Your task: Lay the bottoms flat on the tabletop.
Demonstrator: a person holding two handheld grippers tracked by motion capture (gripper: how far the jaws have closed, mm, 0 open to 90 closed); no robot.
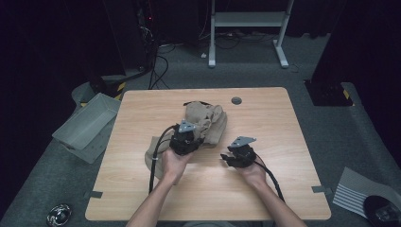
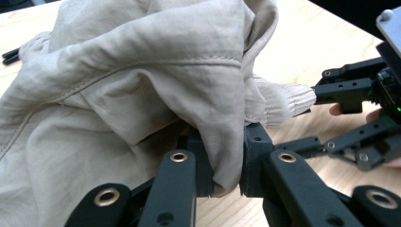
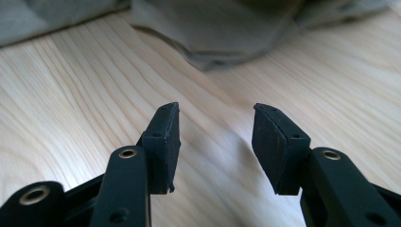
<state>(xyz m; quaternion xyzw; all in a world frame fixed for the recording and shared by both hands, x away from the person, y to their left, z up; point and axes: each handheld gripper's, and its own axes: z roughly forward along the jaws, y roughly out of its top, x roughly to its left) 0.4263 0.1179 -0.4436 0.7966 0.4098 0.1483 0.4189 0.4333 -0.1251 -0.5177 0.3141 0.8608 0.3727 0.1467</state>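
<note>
A: Starting at the left, what has the left claw (image 2: 226,165) got?

B: It is clamped on a fold of the beige jacket (image 1: 204,124), which lies bunched in a heap near the middle of the bench (image 1: 265,189), one ribbed cuff (image 2: 283,101) poking toward the other hand.

A: And the right claw (image 3: 216,142)?

B: Jaws apart with nothing between them, just off the cloth's edge over bare wood.

A: How far along is it?

B: Early, I'd judge: the garment is crumpled, not spread or folded; only one grip is made.
</note>
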